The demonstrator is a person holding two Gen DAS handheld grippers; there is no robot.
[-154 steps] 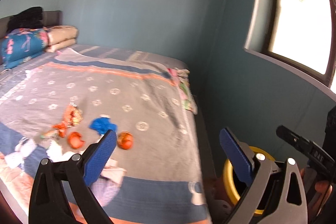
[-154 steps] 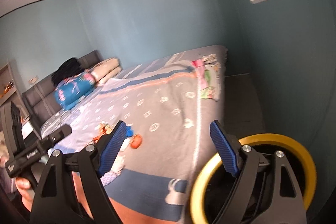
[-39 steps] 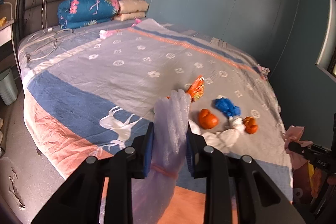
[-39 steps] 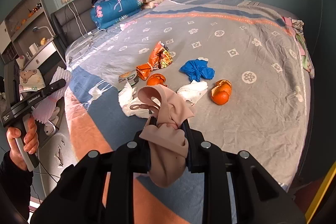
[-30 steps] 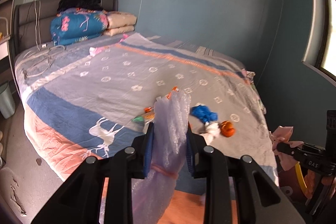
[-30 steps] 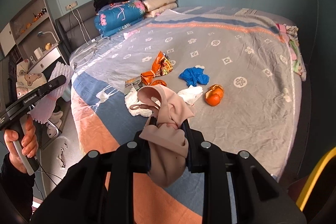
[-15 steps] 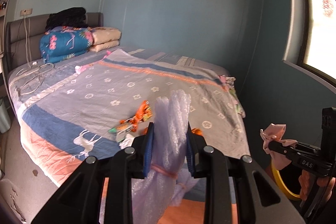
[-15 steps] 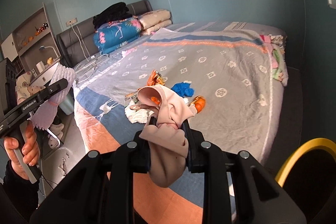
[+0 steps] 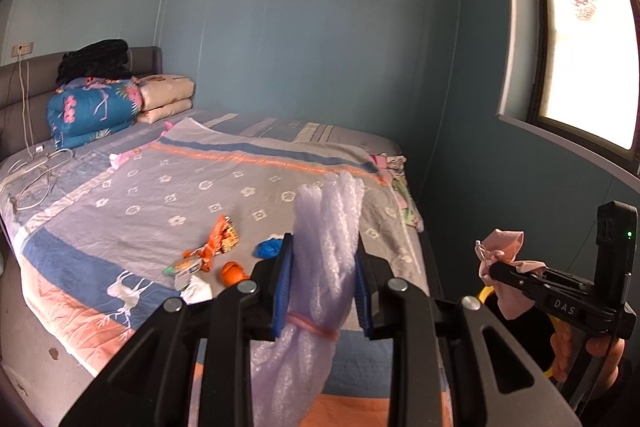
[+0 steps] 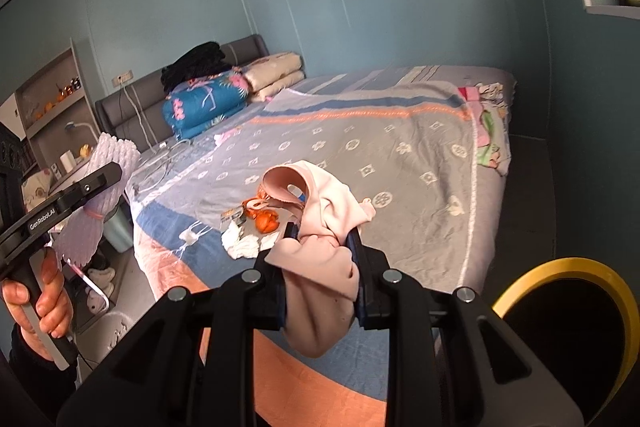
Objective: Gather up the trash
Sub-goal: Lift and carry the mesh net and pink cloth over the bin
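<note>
My left gripper [image 9: 323, 283] is shut on a roll of clear bubble wrap [image 9: 326, 247] tied with a pink band, held above the bed's foot. My right gripper [image 10: 320, 259] is shut on a crumpled pink cloth [image 10: 320, 211]; it also shows in the left wrist view [image 9: 500, 255]. The bubble wrap also shows in the right wrist view [image 10: 96, 195]. On the bed lie an orange snack wrapper [image 9: 218, 239], a blue bag [image 9: 270, 247], orange peel [image 9: 233, 273] and white tissue [image 10: 242, 241]. A black bin with a yellow rim [image 10: 568, 299] stands at the right.
The bed [image 9: 120, 187] carries folded quilts [image 9: 96, 111] and cables near the headboard. A window [image 9: 580, 39] is in the right wall. A shelf unit [image 10: 52, 107] and a small pale bin [image 10: 118, 227] stand left of the bed.
Both grippers have drawn back and up from the bed with their loads still held. The views have swung toward the right wall, and the yellow-rimmed bin has come further into the right wrist view.
</note>
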